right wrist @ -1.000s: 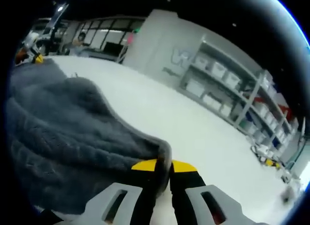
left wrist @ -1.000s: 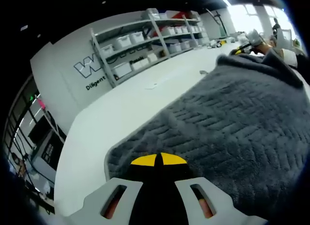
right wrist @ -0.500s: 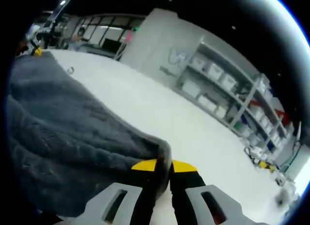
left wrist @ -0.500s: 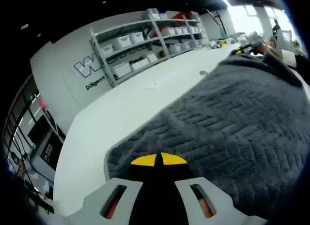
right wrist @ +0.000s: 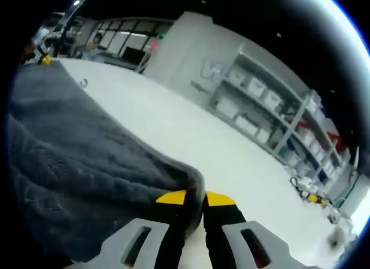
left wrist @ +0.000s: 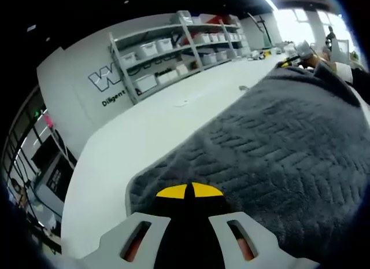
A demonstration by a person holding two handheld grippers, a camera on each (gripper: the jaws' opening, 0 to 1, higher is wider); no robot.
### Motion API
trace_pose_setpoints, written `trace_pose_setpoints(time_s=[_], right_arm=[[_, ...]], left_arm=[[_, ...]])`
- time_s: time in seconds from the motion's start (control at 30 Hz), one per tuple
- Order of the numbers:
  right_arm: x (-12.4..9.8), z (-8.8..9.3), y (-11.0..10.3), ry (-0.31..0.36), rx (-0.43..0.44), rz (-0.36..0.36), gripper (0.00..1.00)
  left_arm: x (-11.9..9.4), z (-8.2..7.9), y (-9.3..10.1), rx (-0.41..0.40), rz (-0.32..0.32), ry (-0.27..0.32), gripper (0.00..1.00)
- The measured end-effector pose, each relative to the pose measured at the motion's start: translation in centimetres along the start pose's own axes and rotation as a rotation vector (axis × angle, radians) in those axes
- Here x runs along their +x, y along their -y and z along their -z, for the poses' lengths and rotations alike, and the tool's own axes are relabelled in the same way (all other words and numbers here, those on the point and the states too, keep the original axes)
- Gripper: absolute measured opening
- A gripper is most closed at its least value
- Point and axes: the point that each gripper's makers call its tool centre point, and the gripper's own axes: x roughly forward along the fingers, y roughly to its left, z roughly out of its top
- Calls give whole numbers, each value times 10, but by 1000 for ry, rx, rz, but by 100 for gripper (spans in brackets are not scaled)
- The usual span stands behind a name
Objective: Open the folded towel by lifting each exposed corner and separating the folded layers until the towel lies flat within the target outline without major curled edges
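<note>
Towel (left wrist: 277,147): dark grey, plush, herringbone weave; lay spread over a white table (left wrist: 144,130), its near corner reaching the left gripper (left wrist: 189,191). In the right gripper view the towel (right wrist: 75,165) filled the left side, with a rolled edge running up to the right gripper (right wrist: 195,198).

Left gripper: yellow-tipped jaws closed together, clamped on the towel's near corner, fabric bunched under the tips.

Right gripper: yellow-tipped jaws pressed narrow, pinching the towel's edge between them; the fold of cloth rose just left of the tips.

Table: white, long, bare surface running far from both grippers. A small metal object (left wrist: 243,87) sat on it just beside the towel's far edge; what it was could not be told.

Shelves (left wrist: 173,55): grey metal racking against the far wall, stocked with white bins; seen also in the right gripper view (right wrist: 272,118). Wall lettering (left wrist: 107,84) stood left of the shelves, partly readable.

Far end: a second gripper with yellow tip (left wrist: 289,59) was visible beyond the towel.
</note>
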Motion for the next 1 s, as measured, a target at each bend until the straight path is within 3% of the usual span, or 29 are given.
trace_pose_setpoints(time_s=[0.4, 0.57, 0.77, 0.87, 1.0], right_arm=[[10, 5, 16, 18, 21, -3, 7], [14, 5, 22, 19, -8, 10, 9], [14, 2, 21, 16, -39, 7, 9], [12, 1, 20, 16, -46, -2, 9], [8, -3, 18, 27, 1, -29, 9]], left_arm=[[3, 0, -7, -25, 7, 6, 0], [4, 0, -9, -32, 9, 6, 0], [1, -2, 1, -2, 12, 2, 0], [-3, -13, 5, -46, 33, 67, 1], [-15, -24, -10, -95, -24, 136, 1]])
